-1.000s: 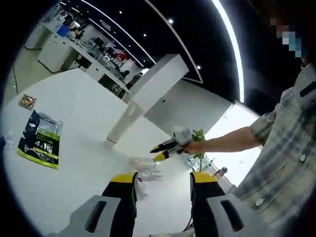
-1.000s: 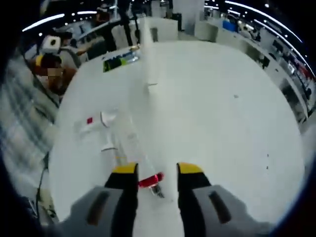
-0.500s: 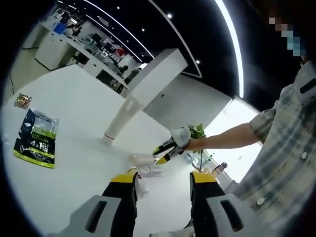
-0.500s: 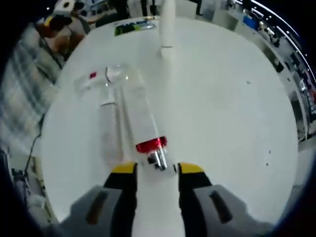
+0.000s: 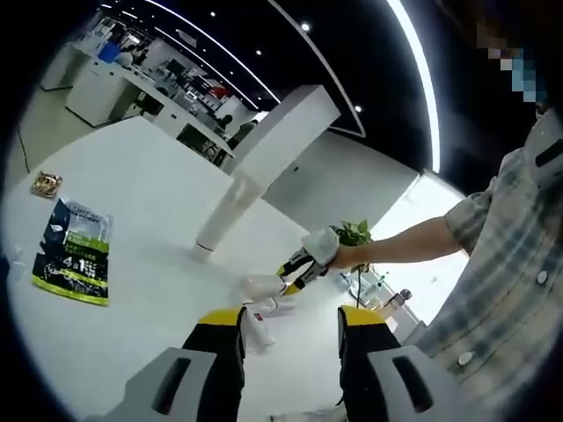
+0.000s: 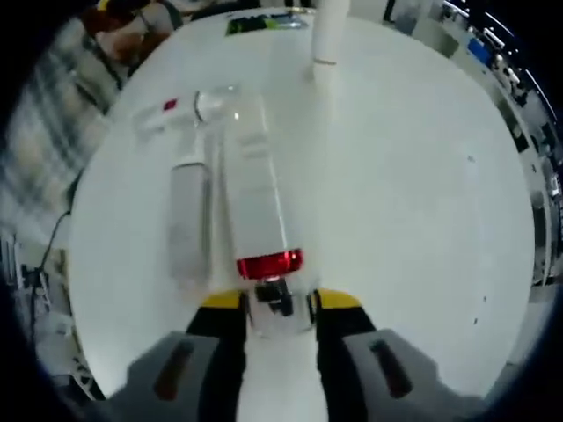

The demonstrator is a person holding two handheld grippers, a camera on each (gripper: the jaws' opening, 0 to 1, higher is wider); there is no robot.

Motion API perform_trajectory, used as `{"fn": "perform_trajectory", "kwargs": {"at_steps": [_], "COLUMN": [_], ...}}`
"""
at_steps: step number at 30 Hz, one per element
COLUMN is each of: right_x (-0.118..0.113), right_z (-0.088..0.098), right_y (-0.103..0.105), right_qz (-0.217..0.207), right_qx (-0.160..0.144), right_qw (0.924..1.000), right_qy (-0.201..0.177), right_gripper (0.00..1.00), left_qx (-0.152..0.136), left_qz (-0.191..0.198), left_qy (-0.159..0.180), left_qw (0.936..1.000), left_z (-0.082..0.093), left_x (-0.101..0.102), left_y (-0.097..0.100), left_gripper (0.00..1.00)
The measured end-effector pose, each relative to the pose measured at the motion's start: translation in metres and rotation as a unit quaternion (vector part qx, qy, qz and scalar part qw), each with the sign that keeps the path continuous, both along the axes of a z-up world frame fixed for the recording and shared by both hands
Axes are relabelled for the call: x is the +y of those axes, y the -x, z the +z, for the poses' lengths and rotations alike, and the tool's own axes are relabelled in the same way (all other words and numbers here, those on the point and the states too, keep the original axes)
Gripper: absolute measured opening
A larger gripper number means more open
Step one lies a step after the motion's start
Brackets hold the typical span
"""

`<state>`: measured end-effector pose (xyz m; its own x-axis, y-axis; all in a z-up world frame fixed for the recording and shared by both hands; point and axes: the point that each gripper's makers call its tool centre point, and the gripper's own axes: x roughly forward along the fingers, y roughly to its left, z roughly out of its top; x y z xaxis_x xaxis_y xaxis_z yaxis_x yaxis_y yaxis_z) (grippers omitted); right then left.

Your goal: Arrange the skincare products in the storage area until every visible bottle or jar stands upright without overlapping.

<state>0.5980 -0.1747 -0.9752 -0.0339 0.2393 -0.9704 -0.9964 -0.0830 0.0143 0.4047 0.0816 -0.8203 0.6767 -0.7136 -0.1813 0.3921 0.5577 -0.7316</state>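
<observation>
A long white bottle (image 6: 251,189) with a red band (image 6: 269,264) lies flat on the white table (image 6: 413,202). Its clear cap end sits between the tips of my right gripper (image 6: 280,301), whose jaws stand apart around it. A second white bottle (image 6: 186,220) lies flat alongside it on the left. Beyond them rest a clear cap (image 6: 208,101) and a small white item with a red mark (image 6: 163,110). My left gripper (image 5: 290,318) hangs open above the table with nothing in it. In its view the right gripper (image 5: 297,269) reaches down at the lying bottles (image 5: 259,287).
A white tapered column (image 5: 224,215) rises from the table behind the bottles, also the white column (image 6: 330,31). A green and black bag (image 5: 75,251) and a small packet (image 5: 46,183) lie at the left. A person in a plaid shirt (image 5: 506,290) stands at the right.
My right gripper has moved forward along the table, so the red-banded bottle's cap end now lies between its tips. The left gripper has barely shifted.
</observation>
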Motion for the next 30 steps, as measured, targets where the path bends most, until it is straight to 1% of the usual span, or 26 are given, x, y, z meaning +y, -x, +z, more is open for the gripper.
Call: {"fn": "perform_trajectory", "kwargs": {"at_steps": [3,5,8,11,12,14,16,18,20,21,23,24,26,30], "right_x": [0.0,-0.001,-0.001,-0.005,-0.005,-0.006,-0.008,-0.01,-0.011,-0.012,-0.011,-0.01,-0.009,-0.002], "right_z": [0.0,0.001,0.0,0.001,0.003,0.011,0.017,0.023,0.028,0.033,0.039,0.044,0.049,0.065], "right_y": [0.0,0.0,0.002,0.003,0.003,0.001,-0.001,0.001,0.0,-0.001,0.001,0.001,-0.005,-0.008], "right_qz": [-0.006,0.003,0.015,0.014,0.013,0.016,0.016,0.012,0.011,0.015,0.013,0.017,0.023,0.052], "right_qx": [0.001,-0.003,-0.006,0.0,-0.001,-0.007,-0.01,-0.009,-0.015,-0.023,-0.023,-0.029,-0.035,-0.054], "right_qw": [1.0,1.0,0.9996,0.9984,0.9985,0.9982,0.9979,0.9975,0.997,0.9962,0.9958,0.9955,0.9949,0.9908], "right_qy": [-0.002,0.001,0.023,0.054,0.052,0.057,0.061,0.068,0.075,0.083,0.088,0.089,0.091,0.113], "right_gripper": [0.28,0.27,0.26,0.25,0.25,0.25,0.25,0.24,0.24,0.24,0.24,0.24,0.24,0.24], "left_qx": [0.0,-0.001,-0.002,-0.002,-0.001,0.0,-0.005,-0.008,-0.011,-0.013,-0.018,-0.02,-0.022,-0.029], "left_qz": [0.0,-0.002,-0.005,-0.003,-0.001,0.001,0.0,0.002,0.003,0.004,0.003,0.004,0.004,0.0], "left_qy": [0.002,0.001,-0.002,0.0,0.0,-0.002,-0.01,-0.004,0.0,0.001,-0.001,0.001,0.008,0.006], "left_qw": [1.0,1.0,1.0,1.0,1.0,1.0,0.9999,1.0,0.9999,0.9999,0.9998,0.9998,0.9997,0.9996], "left_z": [0.0,0.001,0.001,0.001,0.0,-0.001,-0.002,0.0,0.001,0.002,0.003,0.003,0.004,0.007], "left_x": [-0.002,-0.003,-0.004,-0.001,0.001,0.003,0.004,0.004,0.003,0.003,0.002,0.002,0.002,0.002], "left_y": [0.0,0.0,0.003,0.004,0.005,0.006,0.006,0.006,0.006,0.006,0.007,0.008,0.008,0.012], "left_gripper": [0.43,0.42,0.42,0.42,0.42,0.42,0.42,0.42,0.42,0.42,0.42,0.42,0.42,0.41]}}
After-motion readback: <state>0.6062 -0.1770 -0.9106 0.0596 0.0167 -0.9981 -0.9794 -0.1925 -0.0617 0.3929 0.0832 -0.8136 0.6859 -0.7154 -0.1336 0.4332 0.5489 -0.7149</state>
